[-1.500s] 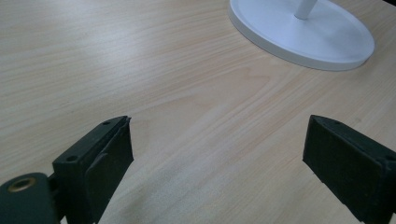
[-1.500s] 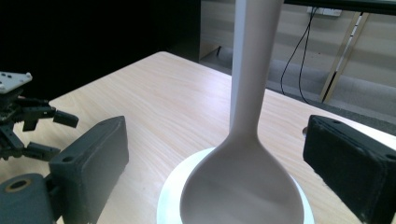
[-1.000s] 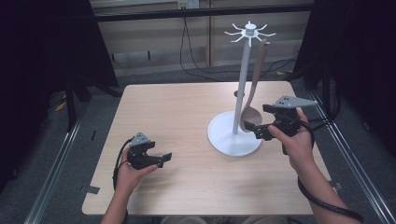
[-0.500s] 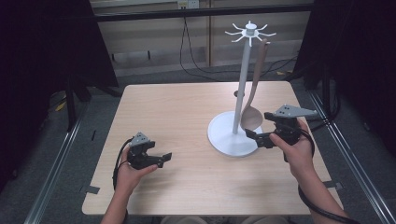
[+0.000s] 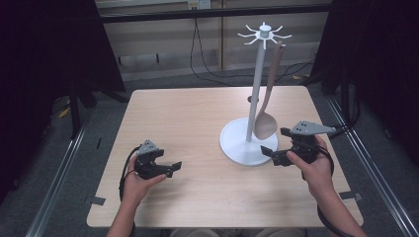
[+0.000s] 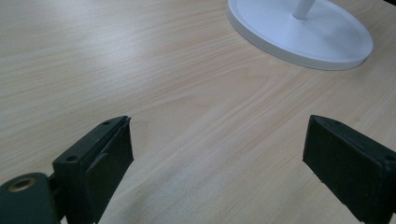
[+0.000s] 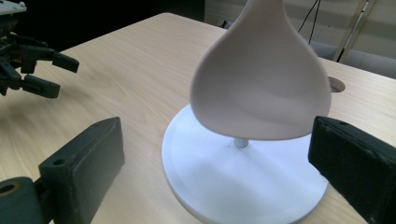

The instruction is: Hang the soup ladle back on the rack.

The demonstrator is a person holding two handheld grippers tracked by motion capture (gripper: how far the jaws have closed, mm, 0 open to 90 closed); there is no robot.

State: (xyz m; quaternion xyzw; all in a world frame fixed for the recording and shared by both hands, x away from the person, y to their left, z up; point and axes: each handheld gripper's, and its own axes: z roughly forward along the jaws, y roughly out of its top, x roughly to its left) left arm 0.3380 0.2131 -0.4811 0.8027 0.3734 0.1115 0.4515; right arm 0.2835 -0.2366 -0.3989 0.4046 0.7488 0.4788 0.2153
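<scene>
High view shows a white utensil stand with a round flat base (image 5: 244, 145) and a slim upright pole topped by a ring of hooks, standing toward the right edge of the pale wooden counter (image 5: 197, 113). A light brown wooden spoon (image 5: 267, 123) hangs from one hook, bowl down, just above the base and clear of it; hung that way it swings free and keeps its bowl off the counter. The right tool (image 5: 272, 154) sits just beside the base, near the right edge, its jaws spread wide and holding nothing. In the right gripper view the spoon's bowl (image 7: 261, 79) hangs between and beyond the two jaws, untouched, so I judge the tool is lined up on it, either to close on it or having let it go. The left tool (image 5: 170, 167) rests low near the front left of the counter, well apart from the stand, jaws wide apart and empty, seemingly parked out of the way. No brand, label or writing can be read on any of these things
</scene>
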